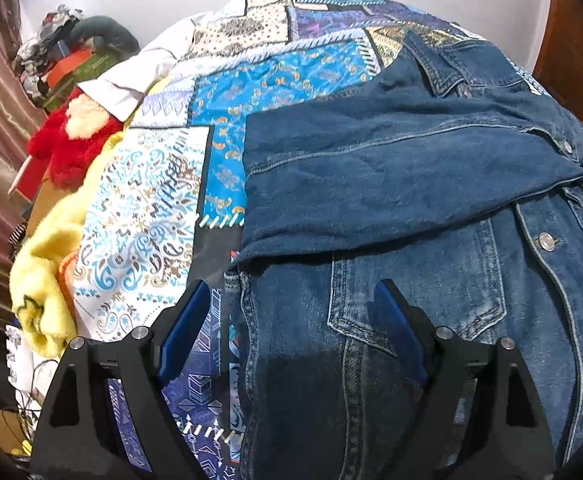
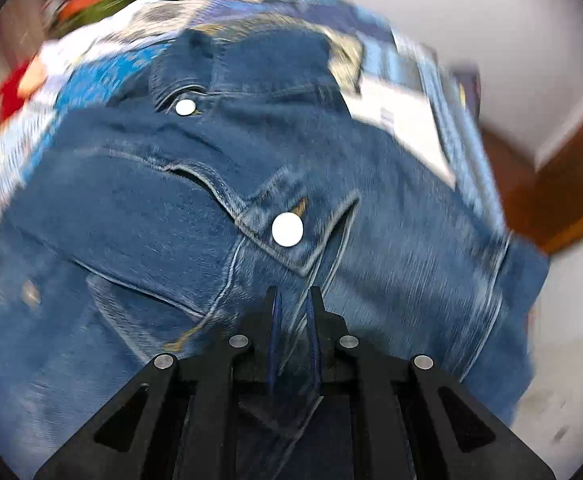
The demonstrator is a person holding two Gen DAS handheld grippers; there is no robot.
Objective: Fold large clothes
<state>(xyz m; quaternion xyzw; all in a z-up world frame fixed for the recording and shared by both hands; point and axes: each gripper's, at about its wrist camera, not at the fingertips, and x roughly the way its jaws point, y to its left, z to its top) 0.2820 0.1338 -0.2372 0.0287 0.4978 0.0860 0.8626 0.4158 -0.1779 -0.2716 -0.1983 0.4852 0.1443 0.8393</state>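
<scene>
Left gripper (image 1: 291, 292) hangs above the denim jacket (image 1: 411, 200), jaws spread wide, nothing between them; its blue pads (image 1: 183, 328) straddle the jacket's left edge. Right gripper (image 2: 293, 300) has its jaws drawn narrow, pinching a fold of jacket fabric below the pocket flap with the metal button (image 2: 287, 229). Jacket lies on the patterned bedspread (image 1: 163, 200), one sleeve (image 1: 391, 176) folded across its front. Yellow blanket (image 1: 47, 280) sits left of the jacket, beyond the bedspread's edge.

Bed (image 1: 163, 208), patchwork cover; denim jacket (image 1: 411, 184), yellow blanket (image 1: 47, 264) lying on it
</scene>
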